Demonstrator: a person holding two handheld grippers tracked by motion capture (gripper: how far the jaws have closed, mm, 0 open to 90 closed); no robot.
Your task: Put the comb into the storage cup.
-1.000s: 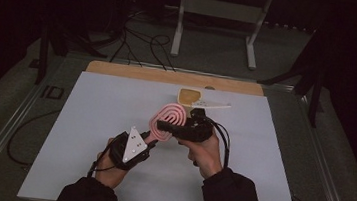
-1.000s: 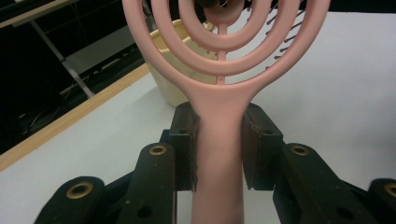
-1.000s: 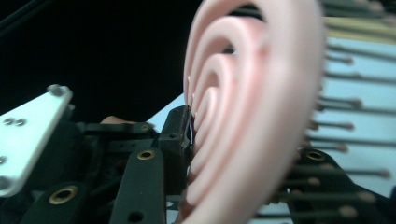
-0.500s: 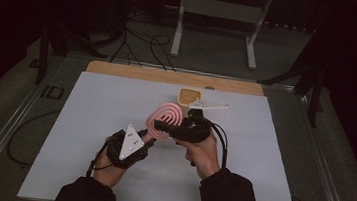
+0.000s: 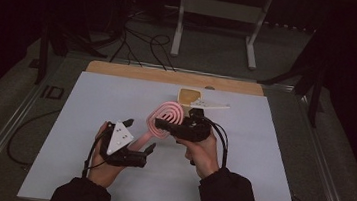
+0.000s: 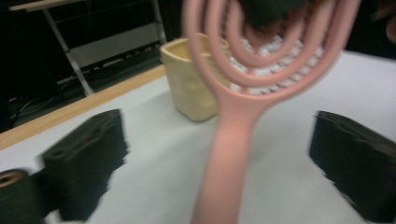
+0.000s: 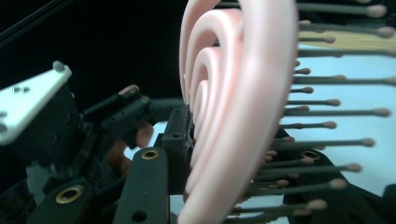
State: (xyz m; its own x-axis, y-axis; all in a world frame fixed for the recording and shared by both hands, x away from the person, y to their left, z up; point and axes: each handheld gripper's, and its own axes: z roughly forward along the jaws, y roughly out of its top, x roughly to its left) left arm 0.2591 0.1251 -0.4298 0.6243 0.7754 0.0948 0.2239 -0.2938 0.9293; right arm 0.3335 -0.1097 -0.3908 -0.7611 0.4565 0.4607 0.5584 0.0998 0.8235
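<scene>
While right gripper [image 5: 164,125] clamps hairbrush [image 5: 164,117] | left gripper [image 5: 138,137] just opened | handle base cut off

Dark sleeves on both forearms. Left claw [image 5: 138,141]: black body w/ grey three-cornered plate on top, small screws in it. Right claw [image 5: 160,124]: black, brass-ringed holes, black cable looping behind.

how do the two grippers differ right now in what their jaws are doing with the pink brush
The left gripper has just been opening its jaws: they stand wide apart on either side of the pink brush handle without pressing it. The right gripper is clamped on the brush head. The left sits nearer the person, the right farther up the table. Both are black and hand-held.
</scene>
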